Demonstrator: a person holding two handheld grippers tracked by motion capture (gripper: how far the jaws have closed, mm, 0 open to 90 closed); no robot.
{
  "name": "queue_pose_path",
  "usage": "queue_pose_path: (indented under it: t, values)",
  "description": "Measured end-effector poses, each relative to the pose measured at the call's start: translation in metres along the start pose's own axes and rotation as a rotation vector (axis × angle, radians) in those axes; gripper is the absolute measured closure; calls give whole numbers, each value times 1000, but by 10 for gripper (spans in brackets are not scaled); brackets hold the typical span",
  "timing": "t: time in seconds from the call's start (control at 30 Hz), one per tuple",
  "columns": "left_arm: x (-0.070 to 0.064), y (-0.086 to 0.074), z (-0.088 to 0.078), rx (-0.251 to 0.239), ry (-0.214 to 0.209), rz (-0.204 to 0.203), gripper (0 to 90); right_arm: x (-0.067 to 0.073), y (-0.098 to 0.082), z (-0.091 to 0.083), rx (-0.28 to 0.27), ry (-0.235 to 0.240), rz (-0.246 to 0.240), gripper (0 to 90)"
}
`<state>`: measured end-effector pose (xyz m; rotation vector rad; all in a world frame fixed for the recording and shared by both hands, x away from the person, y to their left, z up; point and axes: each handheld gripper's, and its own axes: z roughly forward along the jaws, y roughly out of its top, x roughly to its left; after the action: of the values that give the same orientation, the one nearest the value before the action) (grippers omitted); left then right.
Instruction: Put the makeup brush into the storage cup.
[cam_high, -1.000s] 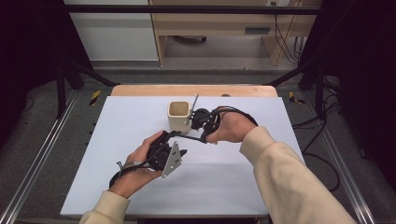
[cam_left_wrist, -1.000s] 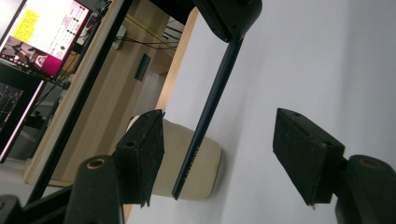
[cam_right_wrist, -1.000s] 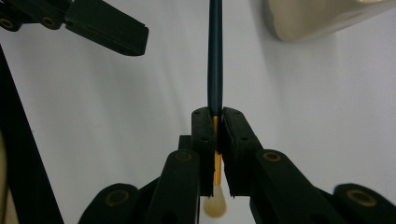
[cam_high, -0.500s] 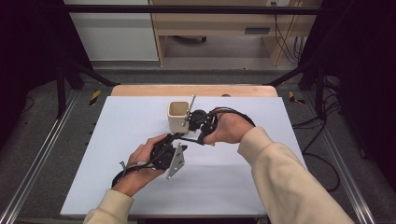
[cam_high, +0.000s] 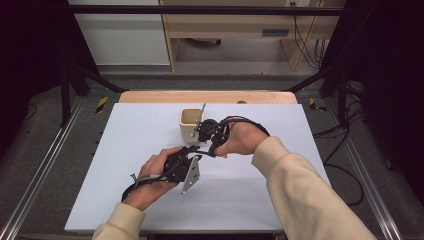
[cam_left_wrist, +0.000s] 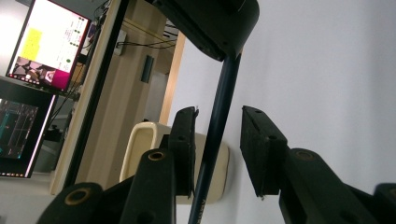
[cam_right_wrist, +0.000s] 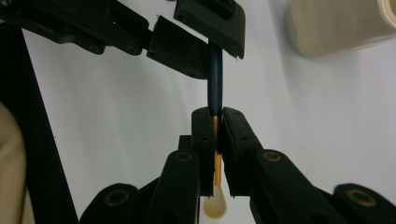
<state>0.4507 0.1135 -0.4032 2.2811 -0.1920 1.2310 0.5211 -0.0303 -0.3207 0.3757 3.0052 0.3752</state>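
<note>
The right gripper (cam_right_wrist: 215, 140) had its jaws pressed together on a small brush (cam_right_wrist: 215, 88), pinching it at the gold ferrule, with the pale bristle tuft below the pads and the dark blue handle running away from them. Farther along that handle, the left gripper (cam_left_wrist: 217, 154) stood with its jaws on either side of it; they had just been closing, yet in the left gripper view a gap remained between the handle and the pad on the right, and the pad on the left lay close against it. Gold lettering ran along the handle near the bottom of that view, too small to read. Just beyond the brush stood a cream cup (cam_high: 190, 123) on the white table (cam_high: 125, 140), near both hands. Off the table, a monitor (cam_left_wrist: 46, 42) showed coloured panels whose writing could not be made out.
</note>
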Motion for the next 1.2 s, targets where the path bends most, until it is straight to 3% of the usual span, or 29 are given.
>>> queue_pose_path:
  t: [0.13,0.23,0.27,0.3,0.33,0.4,0.43,0.77,0.83,0.93,0.97,1.0,1.07,1.2]
  values:
    - [0,0,0,11,-3,20,693,2,2,1,6,0,1,839]
    - [-2,1,1,-2,-8,4,711,2,3,2,1,3,-16,839]
    - [-3,0,2,-13,-7,-7,718,4,4,1,8,7,3,839]
    - [-3,0,2,-13,-7,-6,728,4,4,2,9,6,11,839]
    - [-3,0,1,-11,-9,-8,737,3,4,2,3,6,-14,839]
    - [-3,-1,2,-16,-6,-5,754,4,4,2,9,9,0,839]
    - [-2,-2,0,8,-5,23,762,4,4,3,9,6,-11,839]
    - [-6,-3,2,-12,-10,25,809,4,4,4,7,13,-26,838]
    - [-5,-3,1,4,-17,45,816,5,5,4,15,16,-3,837]
    - [-7,-4,2,-8,-23,40,828,5,4,4,12,13,-4,827]
    - [-5,-3,0,10,-27,61,828,5,4,4,14,8,3,817]
    - [-5,-3,0,17,-29,72,829,3,3,6,12,4,-30,783]
    - [-5,-3,-1,19,-31,76,829,2,2,6,5,-1,-34,760]
    - [-9,-5,2,-1,-36,46,829,3,0,3,-15,-12,-26,614]
